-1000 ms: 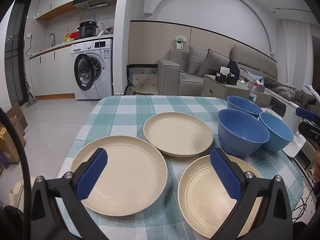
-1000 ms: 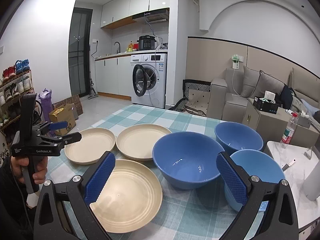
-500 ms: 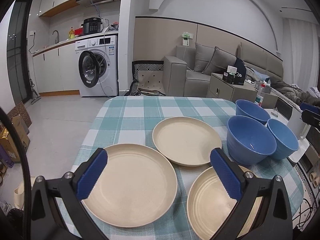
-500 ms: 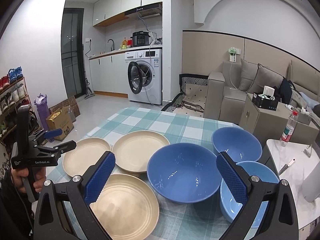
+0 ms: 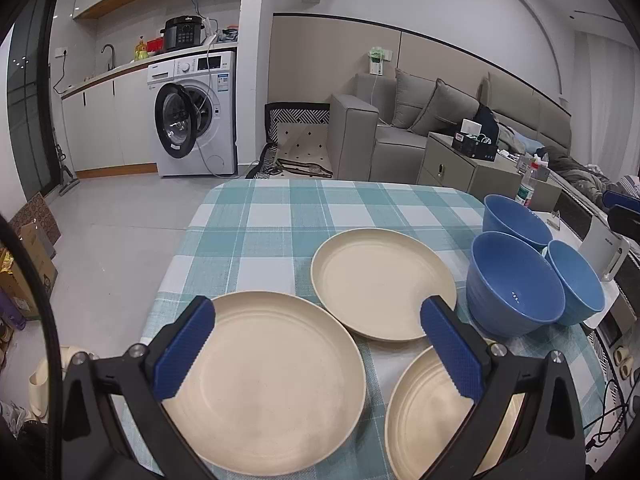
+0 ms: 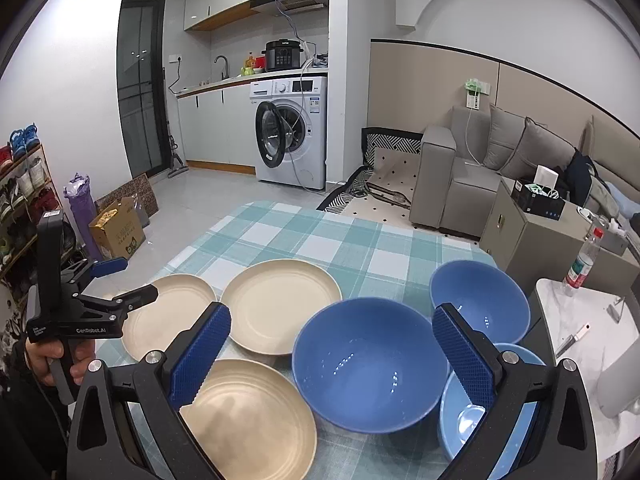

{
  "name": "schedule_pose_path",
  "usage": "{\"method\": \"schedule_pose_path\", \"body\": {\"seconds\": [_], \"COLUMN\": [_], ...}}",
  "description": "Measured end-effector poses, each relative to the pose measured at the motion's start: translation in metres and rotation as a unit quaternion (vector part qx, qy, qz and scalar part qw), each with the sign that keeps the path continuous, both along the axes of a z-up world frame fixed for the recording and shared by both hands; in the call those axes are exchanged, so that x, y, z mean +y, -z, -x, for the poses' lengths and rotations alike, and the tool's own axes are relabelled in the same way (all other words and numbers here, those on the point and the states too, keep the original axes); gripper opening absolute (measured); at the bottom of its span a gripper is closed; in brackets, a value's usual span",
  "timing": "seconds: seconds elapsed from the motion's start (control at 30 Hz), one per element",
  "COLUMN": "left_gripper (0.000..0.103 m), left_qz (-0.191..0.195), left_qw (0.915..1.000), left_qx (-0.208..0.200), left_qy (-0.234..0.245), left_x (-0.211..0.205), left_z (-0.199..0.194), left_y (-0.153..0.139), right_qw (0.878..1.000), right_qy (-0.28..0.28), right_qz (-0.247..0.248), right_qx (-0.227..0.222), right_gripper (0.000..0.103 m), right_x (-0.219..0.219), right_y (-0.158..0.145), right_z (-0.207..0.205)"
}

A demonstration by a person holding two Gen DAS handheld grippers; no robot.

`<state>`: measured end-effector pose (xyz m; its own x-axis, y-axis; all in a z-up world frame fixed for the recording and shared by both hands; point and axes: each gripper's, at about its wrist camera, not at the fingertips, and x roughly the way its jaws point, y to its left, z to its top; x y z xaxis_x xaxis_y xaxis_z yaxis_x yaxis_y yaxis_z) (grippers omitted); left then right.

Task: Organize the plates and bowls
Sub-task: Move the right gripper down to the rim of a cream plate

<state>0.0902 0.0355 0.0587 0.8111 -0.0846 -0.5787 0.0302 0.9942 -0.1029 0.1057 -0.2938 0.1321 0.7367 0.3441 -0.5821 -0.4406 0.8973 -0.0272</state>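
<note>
Three cream plates lie on the checked tablecloth (image 5: 280, 220): a near-left plate (image 5: 268, 380), a middle plate (image 5: 380, 284) and a near-right plate (image 5: 432, 420). Three blue bowls stand to their right: a large bowl (image 5: 516, 292), a far bowl (image 5: 516, 220) and a right bowl (image 5: 576, 284). My left gripper (image 5: 320, 352) hovers open above the near plates, holding nothing. My right gripper (image 6: 332, 356) is open above the large bowl (image 6: 368, 364) with nothing between its fingers. In the right wrist view the left gripper (image 6: 112, 280) is seen at the left, held by a hand (image 6: 48, 360).
The table ends at the left above a grey tiled floor (image 5: 120, 220). A white side table (image 6: 580, 320) with a bottle (image 6: 580, 260) stands to the right of the bowls. Beyond the far edge are a washing machine (image 5: 192, 116) and a grey sofa (image 5: 400, 128).
Both grippers have risen and pulled back from the table, so plates and bowls look smaller and lower in view. Nothing on the table moved. Both grippers stayed open.
</note>
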Motion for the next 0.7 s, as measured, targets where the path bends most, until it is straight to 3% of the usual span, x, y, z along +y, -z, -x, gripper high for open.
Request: {"method": "schedule_pose_path", "body": {"seconds": [0.7], "left_gripper": [0.103], "left_qz": [0.003], "left_qw": [0.9987], "left_qx": [0.050], "left_qy": [0.004], "left_x": [0.004], "left_z": [-0.051], "left_y": [0.017], "right_qw": [0.998], "right_qy": [-0.008], "right_qz": [0.018], "right_qx": [0.060], "right_gripper": [0.103], "right_x": [0.025], "right_y": [0.023], "right_z": [-0.072]}}
